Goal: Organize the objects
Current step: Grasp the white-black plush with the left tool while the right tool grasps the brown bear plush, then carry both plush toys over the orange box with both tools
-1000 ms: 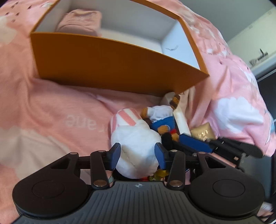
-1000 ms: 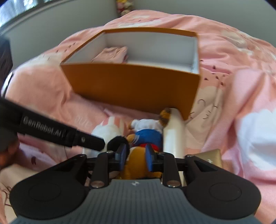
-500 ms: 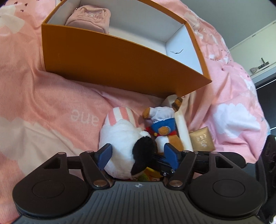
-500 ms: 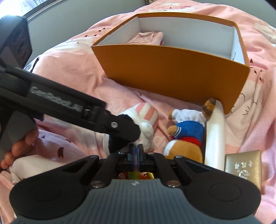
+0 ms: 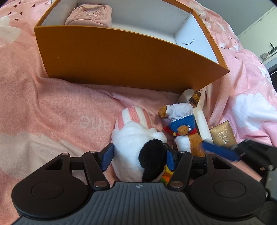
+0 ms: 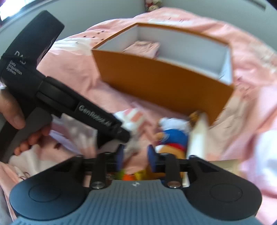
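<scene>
A white plush toy (image 5: 131, 147) with a black patch and a pink-striped end lies on the pink bedding in front of the orange box (image 5: 121, 60). My left gripper (image 5: 139, 157) straddles it. Its jaws are closing and both blue pads touch the plush's flanks. Right of it lies a bear plush (image 5: 181, 121) in white and blue clothes. In the blurred right wrist view my right gripper (image 6: 135, 156) is opening just left of the bear (image 6: 173, 138), with only bedding and a blurred white edge between its fingers. One of its blue fingers (image 5: 218, 150) shows in the left wrist view.
The orange box (image 6: 164, 83) has a white interior holding a pink pouch (image 5: 90, 13). A white tube (image 5: 200, 119) and a gold packet (image 5: 222, 134) lie right of the bear. Small colourful items (image 5: 167, 174) sit under the grippers. A hand (image 6: 10, 110) holds the left gripper's handle.
The left jaws spread wider around the white plush, then narrowed onto it. The right jaws went fully shut, then opened, and the right view swung and blurred.
</scene>
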Tool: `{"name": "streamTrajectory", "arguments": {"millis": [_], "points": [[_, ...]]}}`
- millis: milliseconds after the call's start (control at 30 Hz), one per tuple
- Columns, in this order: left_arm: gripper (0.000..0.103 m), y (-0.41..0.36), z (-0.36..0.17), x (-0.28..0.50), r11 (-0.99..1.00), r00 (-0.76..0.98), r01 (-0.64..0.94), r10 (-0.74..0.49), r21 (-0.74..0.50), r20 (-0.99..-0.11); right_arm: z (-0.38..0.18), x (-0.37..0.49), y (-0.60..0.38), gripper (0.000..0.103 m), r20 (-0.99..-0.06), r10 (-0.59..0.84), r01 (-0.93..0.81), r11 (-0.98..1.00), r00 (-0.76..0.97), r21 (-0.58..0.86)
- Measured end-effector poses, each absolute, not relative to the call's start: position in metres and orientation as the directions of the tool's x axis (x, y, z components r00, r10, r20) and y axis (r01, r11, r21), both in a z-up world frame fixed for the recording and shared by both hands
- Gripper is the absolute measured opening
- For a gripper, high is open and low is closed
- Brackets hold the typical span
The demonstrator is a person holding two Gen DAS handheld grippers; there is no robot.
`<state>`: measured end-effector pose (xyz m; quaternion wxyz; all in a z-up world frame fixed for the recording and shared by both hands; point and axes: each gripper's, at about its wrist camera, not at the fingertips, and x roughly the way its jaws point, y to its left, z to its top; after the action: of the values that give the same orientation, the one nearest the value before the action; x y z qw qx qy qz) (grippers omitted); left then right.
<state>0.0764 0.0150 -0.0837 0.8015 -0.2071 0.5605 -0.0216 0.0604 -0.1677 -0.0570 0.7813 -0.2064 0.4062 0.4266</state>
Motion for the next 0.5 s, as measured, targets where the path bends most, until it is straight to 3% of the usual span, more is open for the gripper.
{"name": "streamTrajectory", "arguments": {"millis": [100, 500], "points": [[0.074, 0.01, -0.087, 0.08, 0.924, 0.354, -0.176, -0.262, -0.338, -0.898, -0.059, 0.06, -0.161, 0.052, -0.821, 0.43, -0.822, 0.564, 0.375, -0.08], [0.076, 0.011, -0.089, 0.083, 0.926, 0.355, -0.16, -0.27, -0.343, -0.895, -0.09, 0.075, -0.153, 0.058, -0.876, 0.311, -0.811, 0.567, 0.369, -0.14]]}}
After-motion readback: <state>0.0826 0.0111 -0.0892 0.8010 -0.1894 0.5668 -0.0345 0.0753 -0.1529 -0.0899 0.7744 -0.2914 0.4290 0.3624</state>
